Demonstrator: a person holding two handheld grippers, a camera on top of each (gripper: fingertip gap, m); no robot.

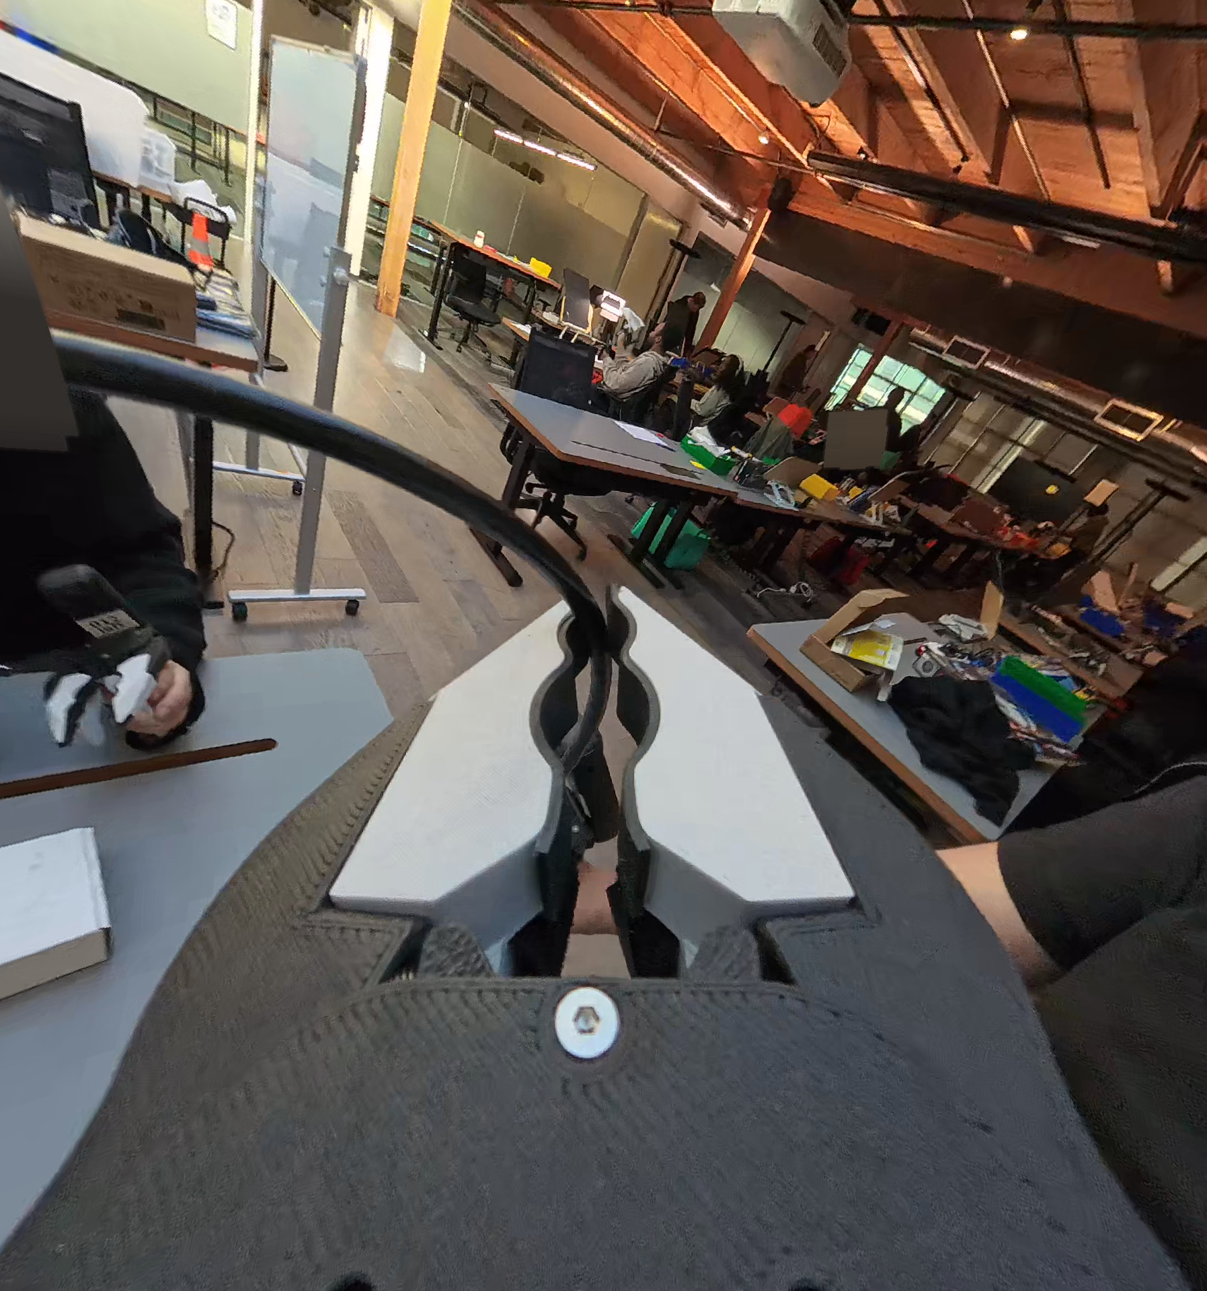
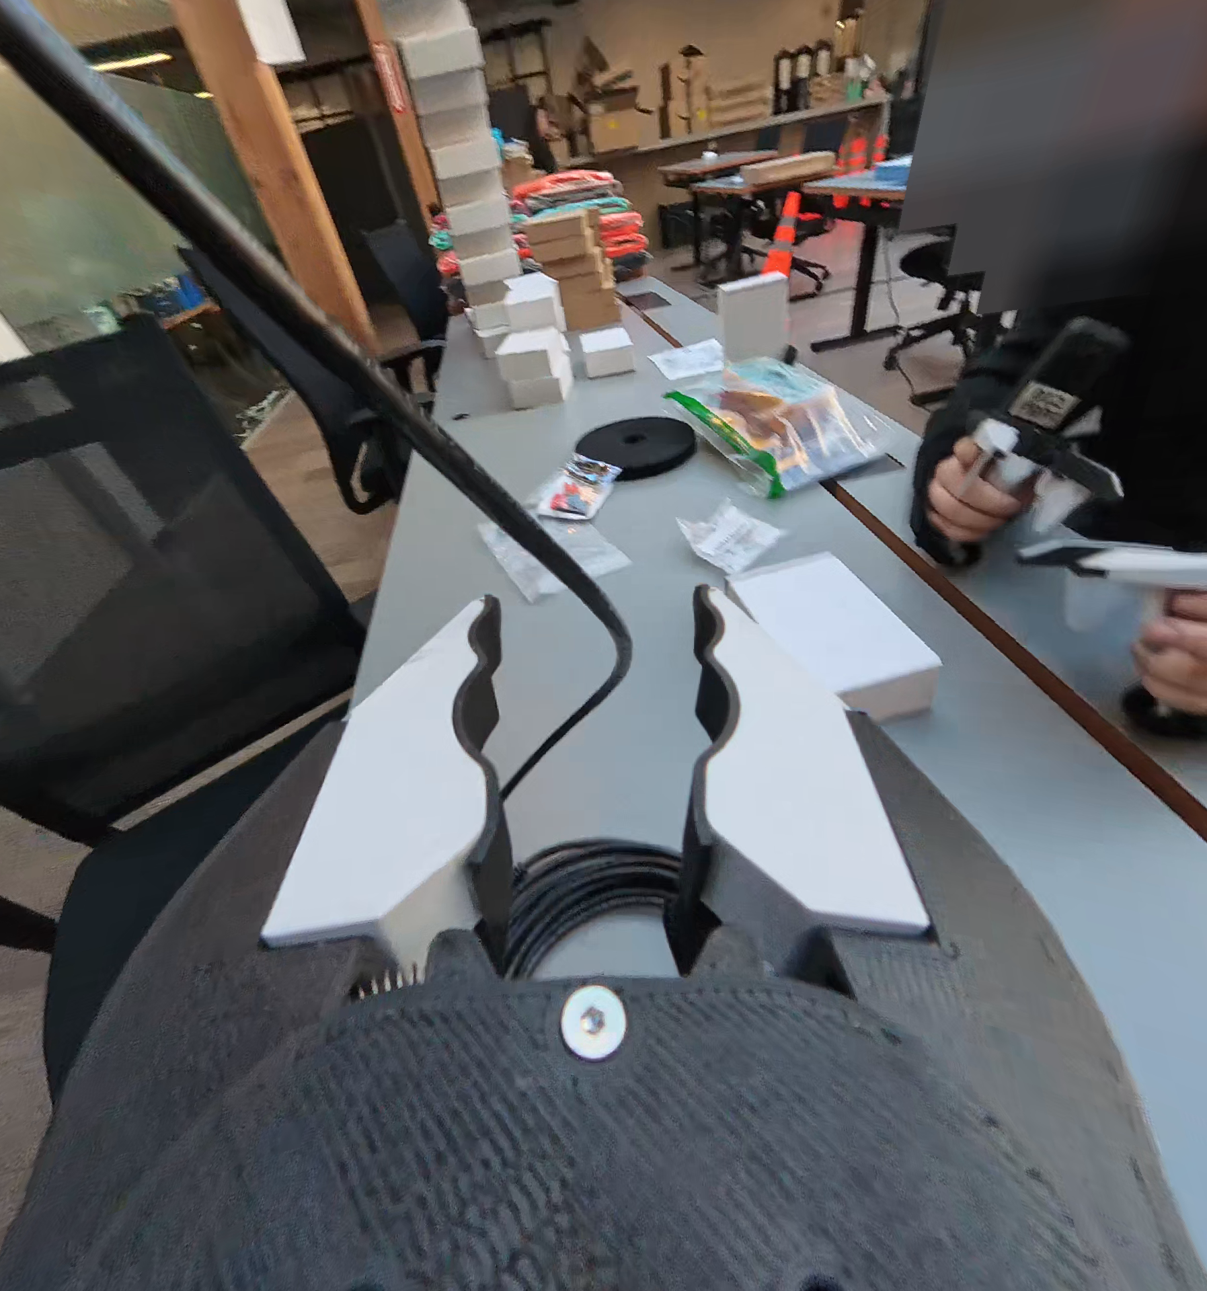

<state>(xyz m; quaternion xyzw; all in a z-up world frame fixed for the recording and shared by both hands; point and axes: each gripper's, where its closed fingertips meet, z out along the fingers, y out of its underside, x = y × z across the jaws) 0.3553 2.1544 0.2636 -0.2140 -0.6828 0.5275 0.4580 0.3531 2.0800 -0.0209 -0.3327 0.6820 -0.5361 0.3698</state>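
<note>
The left gripper (image 1: 597,615) fingers clench a black cable (image 1: 349,440) that arcs up and leftward. The right gripper (image 2: 597,608) fingers stand released around the same cable (image 2: 618,650), untouching, above its coil (image 2: 593,880) on the grey desk (image 2: 1005,803). A white box (image 2: 834,632) lies beside; the cable's ends are hidden.

The left tool (image 1: 595,670) is closed on a black cable (image 1: 349,436), which passes between its fingers and curves away up to the left. In the right view, the same cable (image 2: 286,300) hangs bent between the spread fingers of the right tool (image 2: 597,622), touching neither, and joins a black coil (image 2: 586,887) lying on the table (image 2: 936,803) at the base of the fingers.
</note>
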